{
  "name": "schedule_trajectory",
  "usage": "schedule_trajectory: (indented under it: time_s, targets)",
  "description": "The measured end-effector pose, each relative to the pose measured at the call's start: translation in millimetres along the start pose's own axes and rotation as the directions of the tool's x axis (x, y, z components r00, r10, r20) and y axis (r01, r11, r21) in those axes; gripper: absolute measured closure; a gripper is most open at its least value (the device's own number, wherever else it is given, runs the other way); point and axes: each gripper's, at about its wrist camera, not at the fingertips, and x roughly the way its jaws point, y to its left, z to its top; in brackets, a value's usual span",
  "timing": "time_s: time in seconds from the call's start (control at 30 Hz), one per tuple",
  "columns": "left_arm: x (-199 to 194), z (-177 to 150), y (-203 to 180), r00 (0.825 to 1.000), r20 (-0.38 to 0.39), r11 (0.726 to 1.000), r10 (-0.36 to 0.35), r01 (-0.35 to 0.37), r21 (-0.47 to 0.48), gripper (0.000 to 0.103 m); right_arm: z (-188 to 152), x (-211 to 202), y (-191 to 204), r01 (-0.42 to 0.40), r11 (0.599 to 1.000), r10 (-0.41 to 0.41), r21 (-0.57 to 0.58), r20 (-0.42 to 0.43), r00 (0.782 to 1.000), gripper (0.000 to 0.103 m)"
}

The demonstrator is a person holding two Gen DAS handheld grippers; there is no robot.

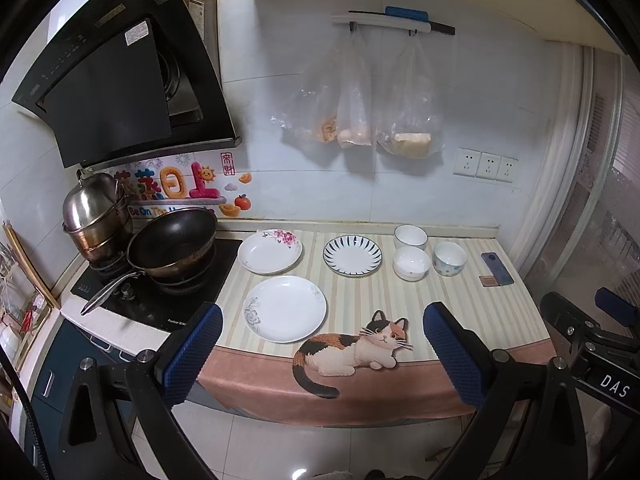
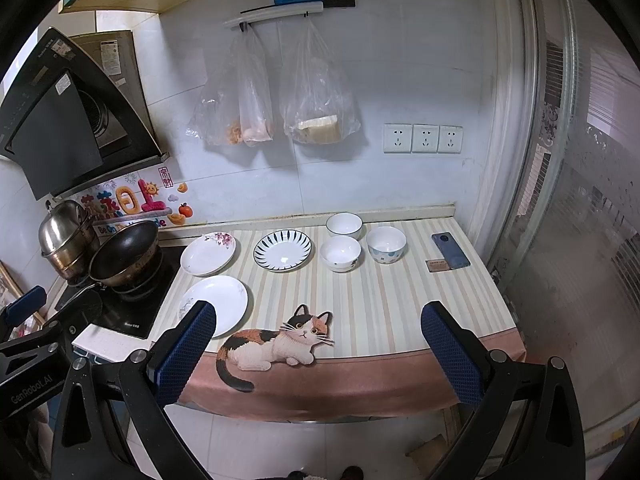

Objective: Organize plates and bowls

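Covering the tabletop (image 2: 400, 300) was a striped cloth, and three plates (image 2: 218, 304) lay at its left, three bowls (image 2: 341, 253) clustered right of them. Stacking could chip a rim or slide a plate off the slick cloth. Both the left gripper (image 1: 322, 354) and right gripper (image 2: 318, 350) hovered short of the edge, jaws spread wide, empty.

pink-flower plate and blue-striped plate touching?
Apart. Right wrist view shows bare striped cloth between the pink-flower plate and the blue-striped plate.
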Motion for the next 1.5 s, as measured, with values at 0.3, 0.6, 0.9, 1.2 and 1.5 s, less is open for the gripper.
schedule_trajectory:
  time_s: [0.3,0.6,0.9,1.2,1.5]
  targets:
    - [6,2,3,1.000,-0.012,1.000,-0.004,0.004,0.002,0.000,1,2,3,0.008,1.000,-0.008,0.026,-0.015,1.000,0.000]
    - [79,-5,48,0.998,-0.017,0.998,0.055,-0.055,-0.027,0.000,-8,73,14,-0.051,0.996,0.056,0.070,-0.069,0.996,0.000]
    - [236,-34,106,0.955,-0.252,0.980,0.154,-0.179,-0.081,0.000,-35,268,41,-0.221,0.972,0.233,0.075,-0.363,0.902,0.000]
    - [402,-76,155,0.863,-0.492,0.963,0.114,-0.219,-0.160,0.004,-63,470,97,-0.387,0.918,0.366,0.091,-0.570,0.735,0.004]
    - [477,-104,185,0.815,-0.579,0.937,-0.001,-0.202,-0.286,0.037,-73,580,143,-0.467,0.872,0.444,0.148,-0.641,0.626,0.034]
